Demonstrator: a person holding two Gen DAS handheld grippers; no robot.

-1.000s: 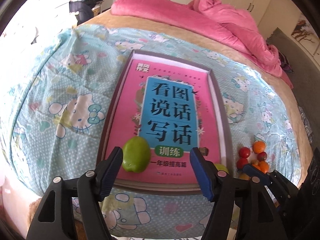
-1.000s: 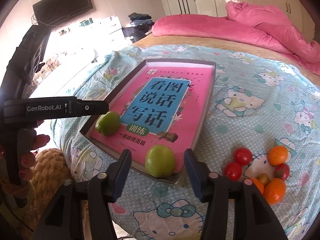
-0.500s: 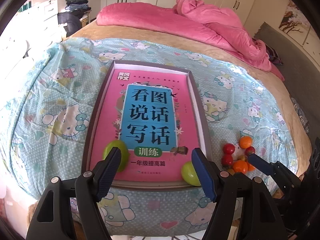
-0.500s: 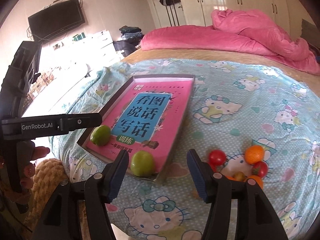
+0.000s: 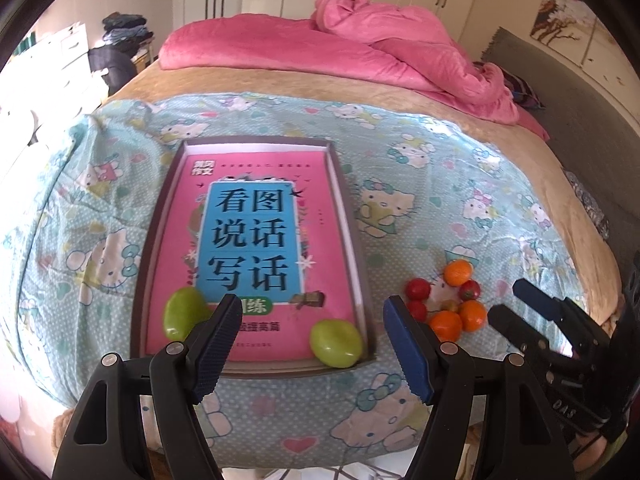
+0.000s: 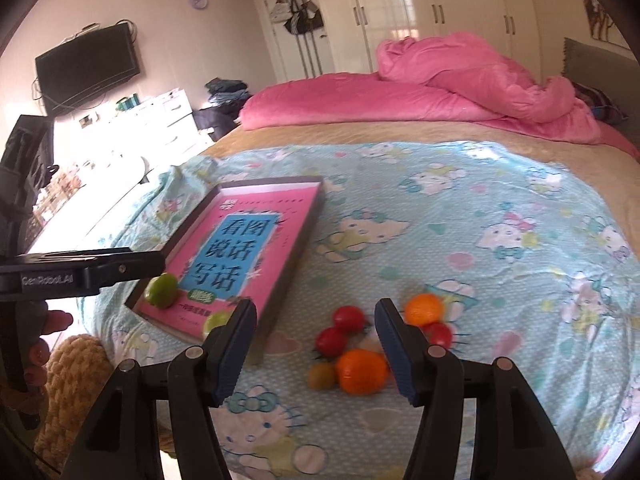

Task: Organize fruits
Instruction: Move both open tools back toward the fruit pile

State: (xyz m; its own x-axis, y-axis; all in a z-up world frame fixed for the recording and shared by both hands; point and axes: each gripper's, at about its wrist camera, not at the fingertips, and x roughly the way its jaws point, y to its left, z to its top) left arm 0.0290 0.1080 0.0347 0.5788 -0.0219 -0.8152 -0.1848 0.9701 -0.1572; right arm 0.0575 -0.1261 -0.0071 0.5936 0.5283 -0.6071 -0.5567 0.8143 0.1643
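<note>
Right gripper (image 6: 314, 344) jaws spread wide, holding nothing, hovering low over the fruit pile (image 6: 374, 338) on the bed (image 6: 500, 264). Left gripper (image 5: 308, 344) also spread and empty, parked at the near edge of the tray (image 5: 362, 248), doing nothing useful right now.

Step in hand, my read: right picks the next small fruit from the pile and moves it to the tray.

- Nearest to the right jaws: big orange (image 6: 362, 366), with a small olive-brown fruit (image 6: 321, 376) touching its left side. Two red tomatoes (image 6: 340, 330) just behind, a second orange (image 6: 423, 310) and a third tomato (image 6: 439, 334) partly hidden behind the right finger.
- Pile is tight, fruits touching. Closing on a middle one likely knocks the neighbours. Take an outer piece first; the near orange looks the easiest.
- Come straight down, centre the fruit between the pads, close gently. Round fruit on soft bedding probably rolls or sinks if pushed.
- Tomatoes: light squeeze, likely to bruise.

Tray sits left of the pile, a pink book (image 5: 256, 240) lining it. Two green fruits in it already: one near-left (image 5: 184, 314), one near-right corner (image 5: 336, 343). Plenty of free book surface beyond them, so drop new pieces apart from the greens to avoid nudging them.

Pink duvet (image 5: 360, 52) at the far end, not involved.
</note>
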